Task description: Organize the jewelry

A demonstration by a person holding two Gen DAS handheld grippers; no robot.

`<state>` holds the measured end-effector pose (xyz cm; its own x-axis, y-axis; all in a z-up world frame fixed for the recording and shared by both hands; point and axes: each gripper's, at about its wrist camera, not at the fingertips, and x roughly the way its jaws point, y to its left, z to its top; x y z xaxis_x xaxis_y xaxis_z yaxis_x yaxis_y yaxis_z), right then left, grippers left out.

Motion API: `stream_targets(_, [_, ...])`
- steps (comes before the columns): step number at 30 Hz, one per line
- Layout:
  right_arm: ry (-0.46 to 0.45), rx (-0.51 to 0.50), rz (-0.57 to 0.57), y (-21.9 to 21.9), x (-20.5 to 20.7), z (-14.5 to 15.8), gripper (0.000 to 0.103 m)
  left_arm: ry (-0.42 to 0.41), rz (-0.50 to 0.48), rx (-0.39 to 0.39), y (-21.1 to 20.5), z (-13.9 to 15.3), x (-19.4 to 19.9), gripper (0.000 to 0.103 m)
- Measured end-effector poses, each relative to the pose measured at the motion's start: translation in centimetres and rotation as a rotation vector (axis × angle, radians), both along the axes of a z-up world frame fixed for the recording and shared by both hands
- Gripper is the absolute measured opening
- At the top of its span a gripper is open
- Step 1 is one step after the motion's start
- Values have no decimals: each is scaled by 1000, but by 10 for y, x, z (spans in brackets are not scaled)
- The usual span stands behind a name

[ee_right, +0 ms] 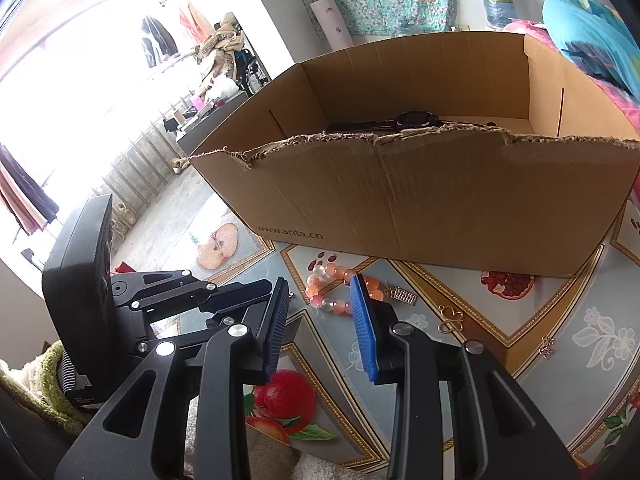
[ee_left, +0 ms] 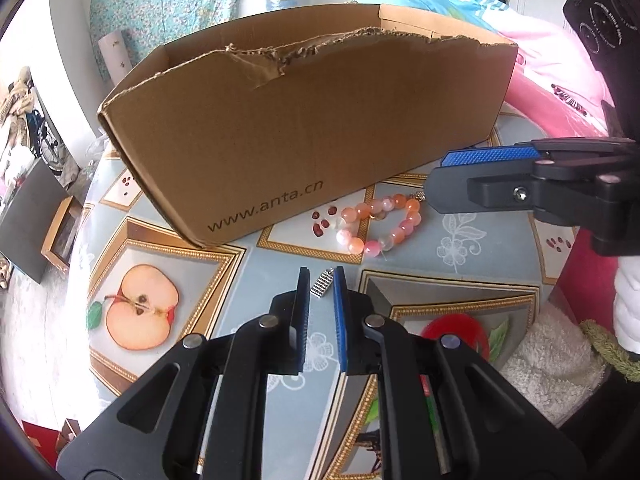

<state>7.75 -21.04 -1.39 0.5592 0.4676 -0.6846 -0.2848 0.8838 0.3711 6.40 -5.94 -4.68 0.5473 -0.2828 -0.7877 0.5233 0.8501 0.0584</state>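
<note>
The table [ee_left: 460,240], under a glossy fruit-print cloth, is the widest thing here. Its far side is taken by the cardboard box [ee_left: 304,140]. The box's long axis runs left to right across both views, its top is open and its near rim is torn ragged. A dark watch [ee_right: 412,120] lies inside against the near wall, its strap along that same axis.

A strip of bare cloth between the box's near wall and the table's front edge carries the loose pieces.

The bead bracelet [ee_left: 380,224], pink and orange, lies flat there just in front of the box. Its loop is stretched slightly from near-left to far-right in the left wrist view.

The right gripper [ee_left: 438,170] hovers over it, fingers partly apart and empty.

The left gripper [ee_left: 322,270] points steeply down in front of the bracelet, its fingers nearly together.

To the right of the bracelet lie a gold clover clasp [ee_right: 450,320] and, farther right, a small silver piece [ee_right: 547,346], well apart.

A tiny ribbed silver charm [ee_left: 325,286] sits tilted between the left fingertips. I cannot tell whether the pads press it.
</note>
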Motion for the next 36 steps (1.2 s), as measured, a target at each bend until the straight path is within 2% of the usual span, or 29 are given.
stream_targets(8, [6,5,-4,-3,2,-1,32,3,-24,1,-5,0,4,10])
stream_targets(11, [7,5,-3,-3,4,-2,32,0,-22,2,-4,0,4,4])
stream_targets(19, [6,5,-3,-4,5,-3,32,12,-19,-17,-3,0,4,0])
stream_targets(28, [6,6,-5,-3,4,-3,32,21,-2,-45,3,5,4,0])
stream_targets(29, [6,5,-5,-3,4,-3,32,25,-2,-50,4,6,5,2])
stream_targets(30, [7,5,-5,-3,4,-3,32,31,-2,-47,4,6,6,10])
stream_targets(32, [6,6,-5,-3,4,-3,32,26,-4,-33,1,4,7,20])
stream_targets(36, [5,4,-4,-4,3,-2,32,27,-5,-24,-6,-1,10,19])
